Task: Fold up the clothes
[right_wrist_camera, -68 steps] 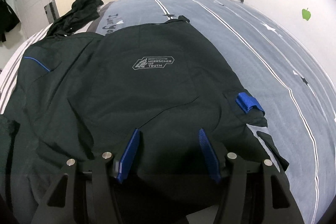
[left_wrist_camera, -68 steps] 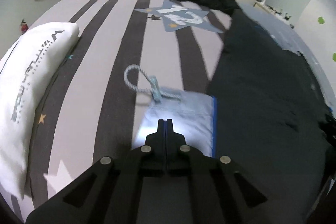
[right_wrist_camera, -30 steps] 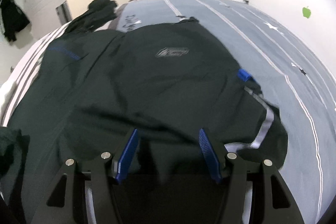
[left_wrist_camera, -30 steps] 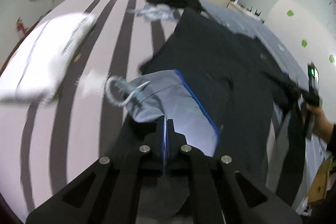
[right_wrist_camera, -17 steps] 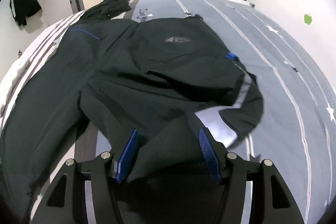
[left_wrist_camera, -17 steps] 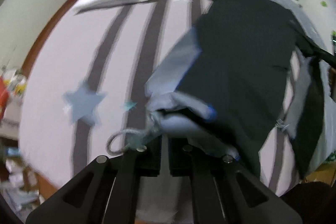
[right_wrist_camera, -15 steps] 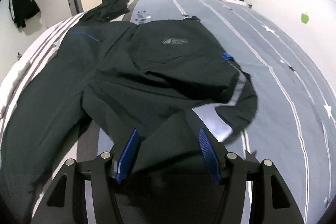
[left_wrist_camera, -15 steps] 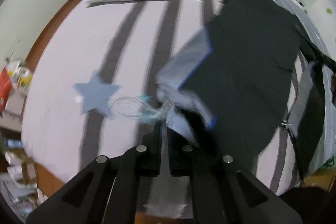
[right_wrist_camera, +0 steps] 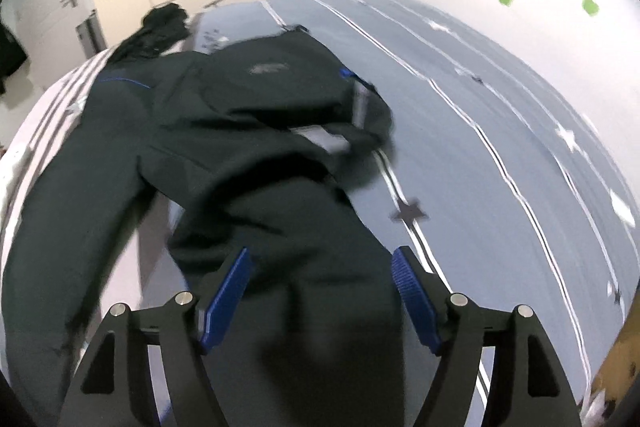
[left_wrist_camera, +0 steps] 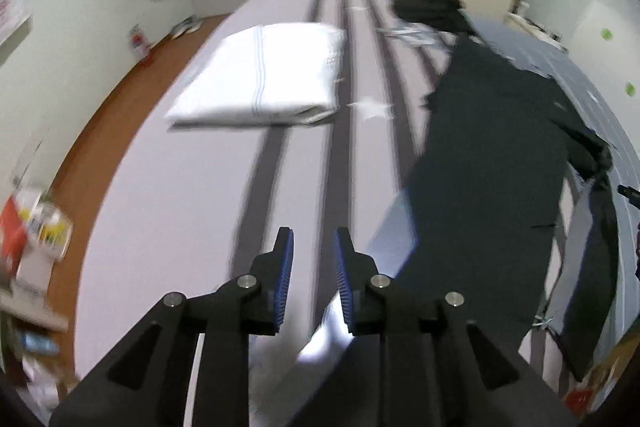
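Now left tongs (left_wrist_camera: 311, 251) opening, nothing between the pads, striped bed (left_wrist_camera: 192, 211) below. Right tongs (right_wrist_camera: 322, 267) opening wide over dark jacket (right_wrist_camera: 240, 147), pads off it. Jacket lies spread on bed; white pillow (left_wrist_camera: 272, 79) beyond.

Matt black cloth jacket (right_wrist_camera: 248, 131); striped cotton-like bedsheet (left_wrist_camera: 192, 195) (smooth).
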